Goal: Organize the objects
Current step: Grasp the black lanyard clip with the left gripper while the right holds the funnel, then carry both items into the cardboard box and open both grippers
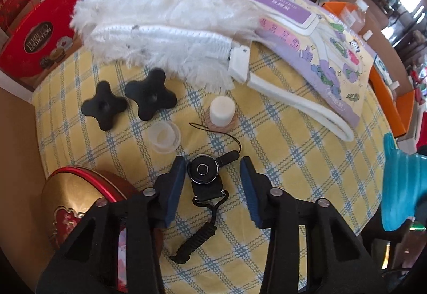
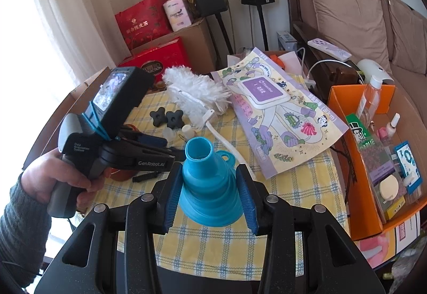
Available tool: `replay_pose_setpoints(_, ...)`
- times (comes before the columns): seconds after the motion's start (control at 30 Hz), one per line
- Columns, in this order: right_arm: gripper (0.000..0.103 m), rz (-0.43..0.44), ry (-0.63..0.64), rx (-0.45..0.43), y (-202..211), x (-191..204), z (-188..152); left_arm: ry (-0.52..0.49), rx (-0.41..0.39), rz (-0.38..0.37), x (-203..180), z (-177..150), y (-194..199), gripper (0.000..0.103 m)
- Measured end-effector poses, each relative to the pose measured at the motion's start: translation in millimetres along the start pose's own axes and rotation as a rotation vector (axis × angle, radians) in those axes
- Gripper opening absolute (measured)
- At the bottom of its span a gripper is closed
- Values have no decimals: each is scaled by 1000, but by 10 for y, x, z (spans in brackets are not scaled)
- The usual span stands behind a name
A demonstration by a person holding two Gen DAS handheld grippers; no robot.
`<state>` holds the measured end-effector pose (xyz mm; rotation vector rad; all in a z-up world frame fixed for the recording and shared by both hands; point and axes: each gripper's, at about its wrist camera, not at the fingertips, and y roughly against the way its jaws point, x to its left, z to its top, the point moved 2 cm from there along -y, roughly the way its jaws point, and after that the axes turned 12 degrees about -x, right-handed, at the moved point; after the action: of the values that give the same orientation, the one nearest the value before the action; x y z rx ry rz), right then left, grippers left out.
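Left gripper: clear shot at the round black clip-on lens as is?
Probably yes. The left gripper is open with the black clip-on lens lying between its fingers on the tablecloth; nothing sits in between.

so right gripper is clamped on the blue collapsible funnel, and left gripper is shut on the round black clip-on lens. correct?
Not quite. The left gripper is open: the left wrist view shows the round black clip-on lens between spread jaws. The right gripper is indeed clamped on the blue collapsible funnel.
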<state>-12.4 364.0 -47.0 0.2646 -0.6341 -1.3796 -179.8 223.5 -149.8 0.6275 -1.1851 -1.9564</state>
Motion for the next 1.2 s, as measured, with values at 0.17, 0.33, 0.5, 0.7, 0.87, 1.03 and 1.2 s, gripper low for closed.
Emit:
replay_pose_setpoints(0.17,42,1,5,10,-53,37,-7,-11,-25,4,-18,-34,-4,24)
replay_pose_setpoints(0.33,42,0,7,18,-93,46,-18,-9,-44,3,-33,-62,-2,23)
replay_pose_setpoints(0.5,42,-3,15,20,-129,57,-15,41,-108,-25,-1,-78,186,23)
replay_pose_setpoints(0.7,42,-5,29,8,-126,97,79,88,-225,-41,91,-27,690,23)
replay_pose_setpoints(0.87,42,-1,56,-15,-81,205,229,126,-330,-61,103,40,1124,23)
replay_pose_setpoints(1.03,42,22,86,-35,-27,377,381,148,-419,-65,124,77,1544,23)
replay_pose_setpoints(1.2,42,62,113,-50,8,594,542,148,-498,-43,209,47,2002,23)
